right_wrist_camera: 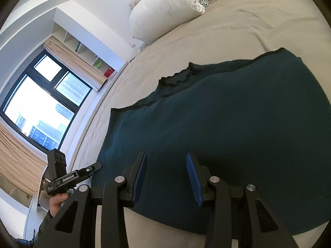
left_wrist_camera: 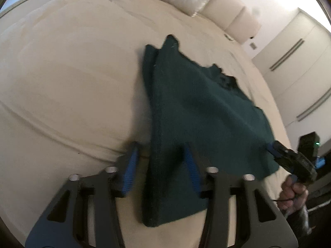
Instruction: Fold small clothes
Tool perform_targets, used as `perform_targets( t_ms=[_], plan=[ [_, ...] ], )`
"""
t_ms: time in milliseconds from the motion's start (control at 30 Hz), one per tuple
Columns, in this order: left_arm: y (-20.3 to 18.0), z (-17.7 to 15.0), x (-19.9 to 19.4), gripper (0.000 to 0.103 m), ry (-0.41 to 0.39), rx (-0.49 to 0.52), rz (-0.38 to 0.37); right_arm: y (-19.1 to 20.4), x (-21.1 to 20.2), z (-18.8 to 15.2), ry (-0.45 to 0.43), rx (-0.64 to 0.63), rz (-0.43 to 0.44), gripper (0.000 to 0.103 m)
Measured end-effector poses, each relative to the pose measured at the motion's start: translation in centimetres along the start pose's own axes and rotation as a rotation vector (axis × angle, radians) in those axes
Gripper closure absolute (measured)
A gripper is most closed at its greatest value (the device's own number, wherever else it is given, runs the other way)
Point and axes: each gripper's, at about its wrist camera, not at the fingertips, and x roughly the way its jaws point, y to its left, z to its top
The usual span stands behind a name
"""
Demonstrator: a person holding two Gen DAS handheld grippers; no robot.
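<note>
Two grippers, left (left_wrist_camera: 161, 161) and right (right_wrist_camera: 166, 177), hover with jaws spread wide over a green garment (left_wrist_camera: 198, 107). It lies flat on the bed (left_wrist_camera: 68, 78), below a pillow (right_wrist_camera: 163, 8).

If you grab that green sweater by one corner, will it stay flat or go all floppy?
Probably floppy: the green sweater already folds over itself along one side on the bed. It looks like thick knit, so it likely sags rather than flutters. Its fuzzy surface should not slip easily from the left gripper.
</note>
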Motion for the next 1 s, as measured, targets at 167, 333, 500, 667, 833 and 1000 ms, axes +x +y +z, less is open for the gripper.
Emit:
perform_targets(
  t_ms=[167, 333, 500, 667, 833, 1000],
  plan=[
    [0.8, -0.6, 0.3, 0.092, 0.015, -0.070, -0.032, 1.1, 0.6, 0.4, 0.016, -0.028, 0.003, 0.064],
    [2.7, -1.6, 0.1, 0.093, 0.004, -0.235, -0.124, 3.9, 2.9, 2.1, 0.039, -0.114, 0.014, 0.064],
    [3.4, -2.2, -0.5, 0.092, -0.001, -0.280, -0.145, 3.8, 5.7, 2.5, 0.076, -0.110, -0.010, 0.064],
    [0.5, -0.1, -3.1, 0.090, -0.053, -0.156, 0.093, 2.9, 4.9, 2.1, 0.052, -0.083, 0.027, 0.064],
    [-7.5, 3.7, -4.4, 0.090, -0.198, 0.098, 0.088, 1.1, 3.4, 1.6, 0.016, 0.021, 0.152, 0.064],
    [-12.8, 2.5, 4.1, 0.090, -0.033, 0.281, 0.071, -1.5, 3.2, -0.4, 0.031, 0.072, 0.119, 0.070]
  ],
)
